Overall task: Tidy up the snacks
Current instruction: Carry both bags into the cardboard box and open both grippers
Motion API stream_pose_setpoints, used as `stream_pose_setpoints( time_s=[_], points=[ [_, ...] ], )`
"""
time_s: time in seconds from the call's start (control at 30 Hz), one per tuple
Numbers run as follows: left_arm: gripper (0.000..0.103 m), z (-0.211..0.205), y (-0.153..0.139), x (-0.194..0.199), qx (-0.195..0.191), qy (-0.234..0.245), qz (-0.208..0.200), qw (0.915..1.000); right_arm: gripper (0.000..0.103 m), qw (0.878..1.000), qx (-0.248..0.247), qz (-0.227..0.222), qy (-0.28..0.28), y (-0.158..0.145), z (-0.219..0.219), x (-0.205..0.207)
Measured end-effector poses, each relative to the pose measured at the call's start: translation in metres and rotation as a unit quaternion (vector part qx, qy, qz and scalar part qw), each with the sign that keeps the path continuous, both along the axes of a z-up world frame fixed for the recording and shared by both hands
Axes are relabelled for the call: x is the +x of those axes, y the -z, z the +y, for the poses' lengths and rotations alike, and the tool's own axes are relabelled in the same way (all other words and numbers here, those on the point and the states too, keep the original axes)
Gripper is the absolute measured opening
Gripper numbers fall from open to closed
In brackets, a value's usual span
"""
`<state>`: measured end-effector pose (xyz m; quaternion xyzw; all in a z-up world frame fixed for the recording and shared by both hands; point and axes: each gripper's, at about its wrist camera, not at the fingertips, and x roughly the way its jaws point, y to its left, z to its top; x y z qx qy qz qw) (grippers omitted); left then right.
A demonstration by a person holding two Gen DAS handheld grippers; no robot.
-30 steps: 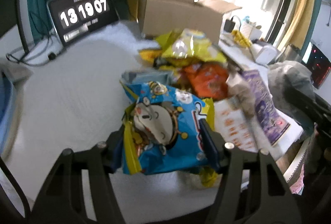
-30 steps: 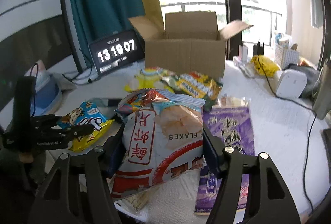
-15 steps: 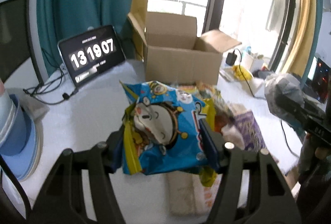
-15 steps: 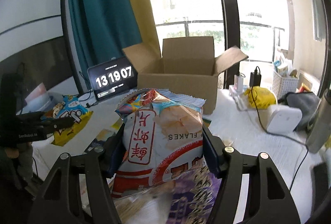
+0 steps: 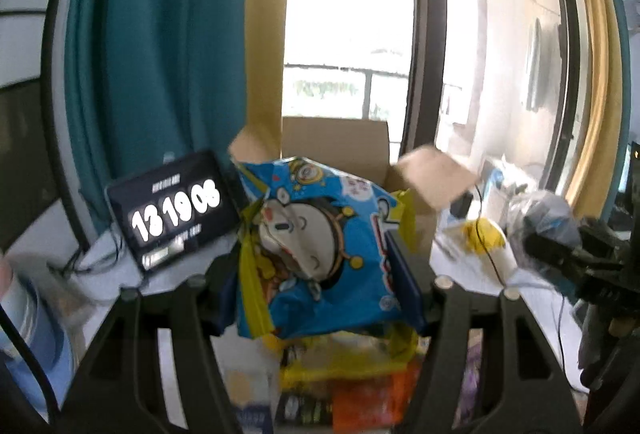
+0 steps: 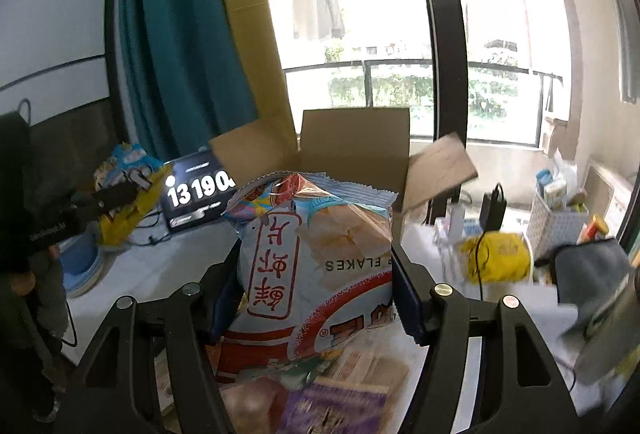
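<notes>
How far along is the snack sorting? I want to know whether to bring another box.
Done: nothing visible; the cardboard box stands open, but its inside is hidden. In hand: the left gripper holds a blue cartoon bag, the right gripper a shrimp flakes bag, both facing the box. Left: several packets, including an orange packet and a purple packet, lie on the table.

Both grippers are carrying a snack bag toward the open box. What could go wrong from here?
1. The left gripper pinches the blue bag across its puffy middle; it could slip or crush the contents.
2. The box has flaps splayed outward; a bag may catch a flap on entry.
3. The right gripper holds the white bag close beside the left one, so both reaching the box together could collide.
</notes>
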<state>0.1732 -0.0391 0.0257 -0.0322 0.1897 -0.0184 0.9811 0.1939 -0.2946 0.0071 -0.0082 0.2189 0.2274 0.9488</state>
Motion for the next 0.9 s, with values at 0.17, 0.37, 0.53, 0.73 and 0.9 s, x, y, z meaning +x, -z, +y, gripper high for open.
stream_pose_setpoints(
  time_s=[0.17,0.37,0.53,0.73,0.9],
  points=[
    [0.065,0.006,-0.016,0.035,0.001,-0.004,-0.018,0.9998,0.068,1.0,0.005,-0.016,0.016,-0.01,0.001,0.028],
    [0.065,0.011,-0.019,0.081,0.021,-0.012,-0.017,0.9996,0.068,0.998,0.02,-0.028,0.046,-0.018,0.005,0.068],
    [0.066,0.013,-0.018,0.118,0.031,-0.017,-0.029,0.9989,0.068,0.997,0.009,-0.033,0.068,-0.021,0.014,0.099],
    [0.067,0.019,-0.014,0.163,0.015,-0.021,-0.025,0.9994,0.068,0.997,-0.017,-0.021,0.079,-0.02,0.029,0.14],
    [0.067,0.02,-0.009,0.193,0.014,-0.034,-0.012,0.9992,0.068,0.996,-0.029,-0.011,0.081,-0.012,0.034,0.172]
  ],
)
